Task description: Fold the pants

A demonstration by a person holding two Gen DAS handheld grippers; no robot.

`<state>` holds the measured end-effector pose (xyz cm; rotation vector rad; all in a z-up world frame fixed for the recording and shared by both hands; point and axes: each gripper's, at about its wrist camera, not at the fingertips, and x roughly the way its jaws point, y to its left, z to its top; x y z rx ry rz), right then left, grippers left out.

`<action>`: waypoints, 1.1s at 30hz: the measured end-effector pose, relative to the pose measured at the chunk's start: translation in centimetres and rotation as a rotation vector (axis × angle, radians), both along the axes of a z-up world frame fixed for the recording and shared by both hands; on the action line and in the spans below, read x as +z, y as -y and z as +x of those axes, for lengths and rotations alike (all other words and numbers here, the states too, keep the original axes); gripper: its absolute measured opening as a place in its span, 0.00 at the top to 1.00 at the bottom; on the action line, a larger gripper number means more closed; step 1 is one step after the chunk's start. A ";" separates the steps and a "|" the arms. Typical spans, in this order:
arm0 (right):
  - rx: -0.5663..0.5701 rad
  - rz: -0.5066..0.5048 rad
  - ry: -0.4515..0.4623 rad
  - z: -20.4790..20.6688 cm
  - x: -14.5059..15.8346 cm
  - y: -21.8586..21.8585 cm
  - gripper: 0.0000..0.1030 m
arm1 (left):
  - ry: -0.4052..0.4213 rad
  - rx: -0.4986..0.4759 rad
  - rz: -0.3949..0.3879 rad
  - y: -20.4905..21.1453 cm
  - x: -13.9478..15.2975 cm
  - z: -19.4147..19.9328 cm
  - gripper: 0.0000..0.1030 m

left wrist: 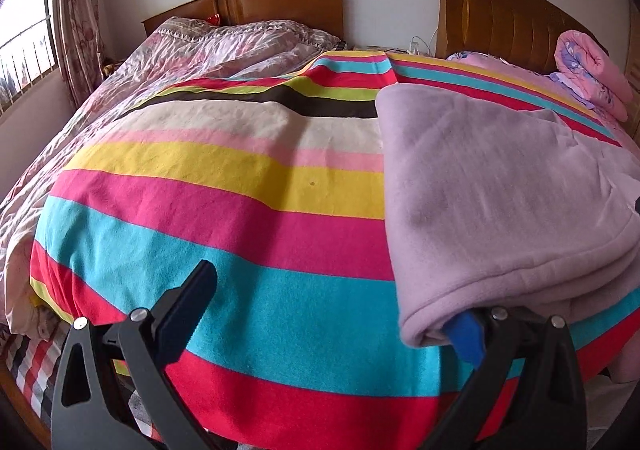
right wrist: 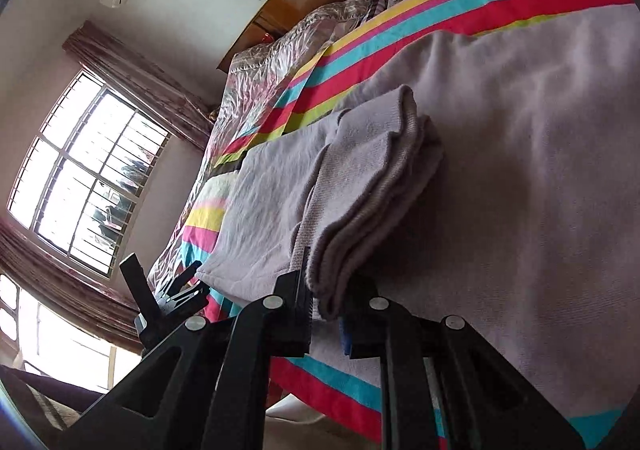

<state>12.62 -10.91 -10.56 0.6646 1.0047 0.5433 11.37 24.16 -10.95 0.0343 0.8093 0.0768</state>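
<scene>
Right gripper [right wrist: 326, 306] clamps pants [right wrist: 372, 178]; left gripper [left wrist: 332, 310] jaws wide.

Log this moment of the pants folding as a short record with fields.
garment: lilac pants, partly folded, layers stacked
surface: striped blanket on bed
left gripper: jaws wide apart, blue-padded finger under the pants' hem, nothing pinched
right gripper: shut on the pants' folded edge
background: window, wooden headboard
</scene>
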 end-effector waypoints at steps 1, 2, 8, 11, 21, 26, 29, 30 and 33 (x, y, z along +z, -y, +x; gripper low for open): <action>0.006 -0.003 -0.024 0.0 -0.7 -0.3 0.87 | -0.003 -0.002 0.002 -0.1 -0.1 0.1 0.01; 0.011 -0.010 -0.047 0.0 -1.4 -0.3 0.87 | -0.008 -0.002 0.001 -0.1 -0.1 0.2 0.01; 0.015 -0.142 -0.009 -0.8 0.3 0.4 0.68 | -0.062 -0.112 0.093 0.6 0.8 -1.3 0.01; -0.027 -0.209 0.067 -1.4 2.1 1.6 0.50 | -0.071 -0.187 0.161 0.5 2.8 -2.7 0.01; 0.210 -0.643 0.368 4.0 5.0 -7.0 0.41 | 0.086 -0.251 -0.078 7.5 10.0 8.1 0.01; 0.341 -0.733 0.365 6.4 2.3 -8.5 0.36 | -0.068 -0.290 0.000 12.1 4.2 14.1 0.01; 0.328 -0.679 0.341 6.9 1.2 -6.9 0.35 | -0.151 -0.245 0.021 11.2 0.4 15.8 0.01; 0.319 -0.652 0.327 7.0 1.2 -6.4 0.35 | -0.141 -0.245 -0.015 10.5 -0.2 15.8 0.01; 0.273 -0.640 0.315 7.2 2.4 -6.0 0.35 | -0.123 -0.221 -0.015 10.2 -0.2 15.6 0.01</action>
